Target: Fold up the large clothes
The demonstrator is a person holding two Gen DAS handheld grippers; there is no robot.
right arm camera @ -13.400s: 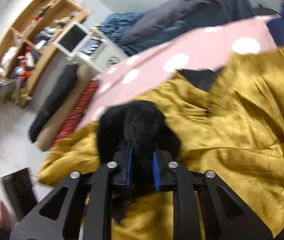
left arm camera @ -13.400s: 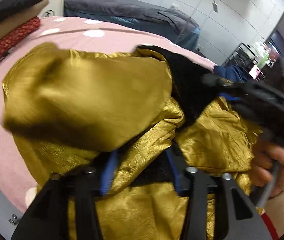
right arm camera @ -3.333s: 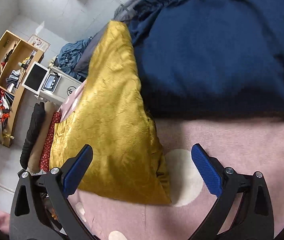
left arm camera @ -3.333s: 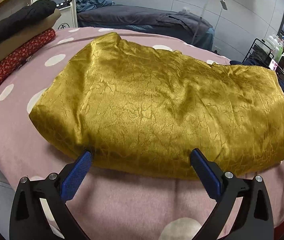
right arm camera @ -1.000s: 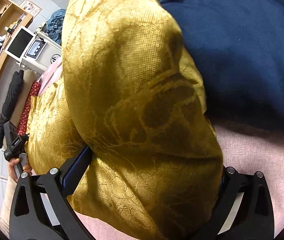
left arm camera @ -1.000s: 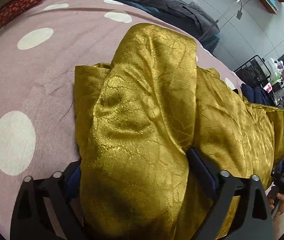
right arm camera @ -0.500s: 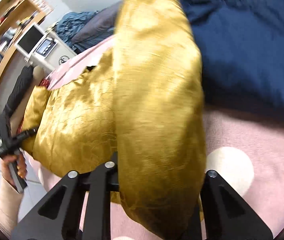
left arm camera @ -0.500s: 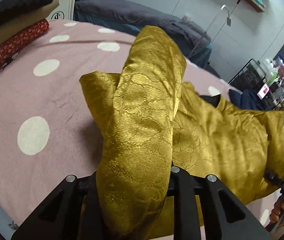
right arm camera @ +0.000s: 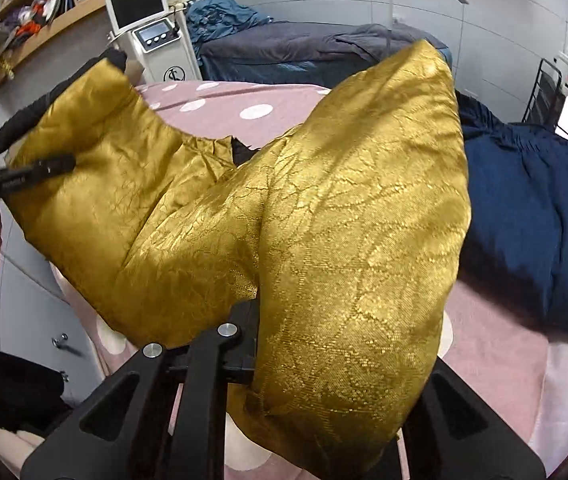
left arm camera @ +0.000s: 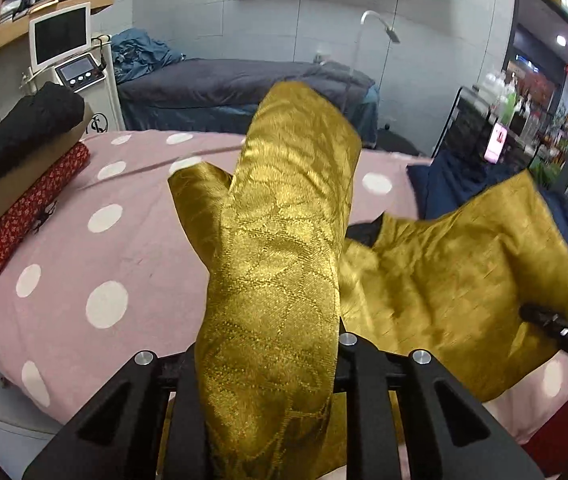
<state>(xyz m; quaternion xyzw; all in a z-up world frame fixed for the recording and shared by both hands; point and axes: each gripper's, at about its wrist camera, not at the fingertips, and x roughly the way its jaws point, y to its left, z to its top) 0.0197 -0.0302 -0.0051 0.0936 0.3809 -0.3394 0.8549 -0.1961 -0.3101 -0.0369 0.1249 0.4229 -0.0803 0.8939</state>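
A large gold brocade garment (left arm camera: 284,240) hangs lifted above the pink white-dotted bed cover (left arm camera: 84,260). My left gripper (left arm camera: 268,364) is shut on one end of it, and the cloth bulges up over the fingers and hides the pads. In the right wrist view the gold garment (right arm camera: 343,220) drapes over my right gripper (right arm camera: 307,352), whose jaws are closing with the other end pinched between them. Each view shows the other gripper at the garment's far end: the right one (left arm camera: 551,324), the left one (right arm camera: 44,168). A bit of black lining (left arm camera: 363,228) shows in the sagging middle.
A navy cloth (right arm camera: 531,208) lies on the bed's right side. Folded red (left arm camera: 24,208) and black (left arm camera: 24,132) clothes are stacked at the left edge. Beyond the bed stand a white machine with a screen (left arm camera: 72,64), a grey couch (left arm camera: 224,80) and a black wire rack (left arm camera: 479,120).
Both grippers have closed on the garment's ends and risen, lifting it off the bed. The cloth now hangs between them instead of lying bunched on the cover.
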